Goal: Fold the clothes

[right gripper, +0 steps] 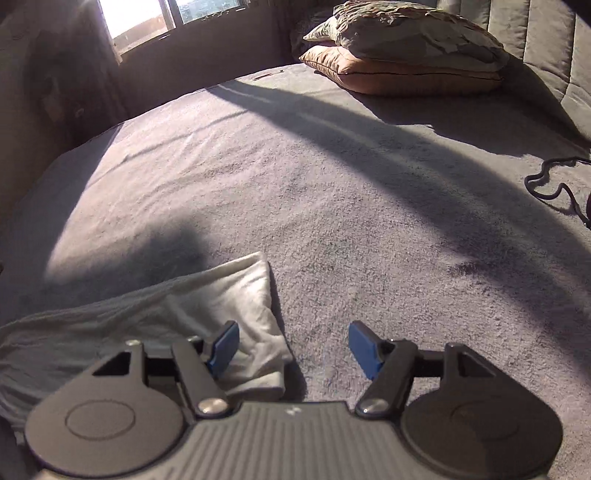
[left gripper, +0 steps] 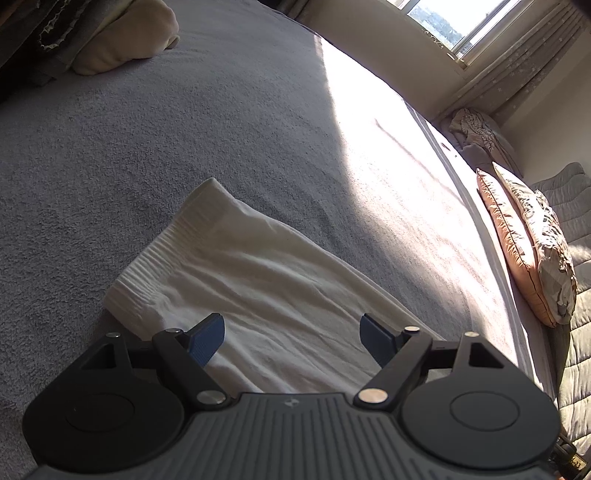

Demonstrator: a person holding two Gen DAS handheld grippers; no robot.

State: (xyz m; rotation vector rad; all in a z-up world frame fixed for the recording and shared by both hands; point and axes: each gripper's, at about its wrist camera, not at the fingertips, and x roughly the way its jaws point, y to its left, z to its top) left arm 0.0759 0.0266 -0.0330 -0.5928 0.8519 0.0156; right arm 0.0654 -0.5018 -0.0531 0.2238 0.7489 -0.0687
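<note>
Left tongs (left gripper: 293, 341) are spread wide with nothing pinched, just hanging over the white garment (left gripper: 255, 280), which shows between the two blue pads (left gripper: 207, 338) without either one pressing on it. Right tongs (right gripper: 293, 349) are spread too and empty: the left-hand pad sits over the garment's corner (right gripper: 255, 332) while the other one is over bare bedspread (right gripper: 369, 229). So neither pair is gripping anything right now. The garment lies flat near the close edge of the bed, ribbed band (left gripper: 147, 266) angled off to the left in the left wrist view, and it looks doubled over at the right-hand end, where the corner reads as a couple of layers thick. Best guess is it's partway there: at least one fold seems to be in, but it's still long and a bit wrinkled, so another fold or two plus some smoothing is probably left. Further out, a rumpled pile of clothes (left gripper: 122, 40) sits at the far corner of the bed, which likely still needs doing. Two pillows (right gripper: 406, 55) stack by the headboard, a black cable (right gripper: 554, 184) snakes at the right edge, and sun pours in through the window (left gripper: 454, 18). No brand names, labels or readable writing anywhere; a tiny mark on each tongs body is too small to make out.
</note>
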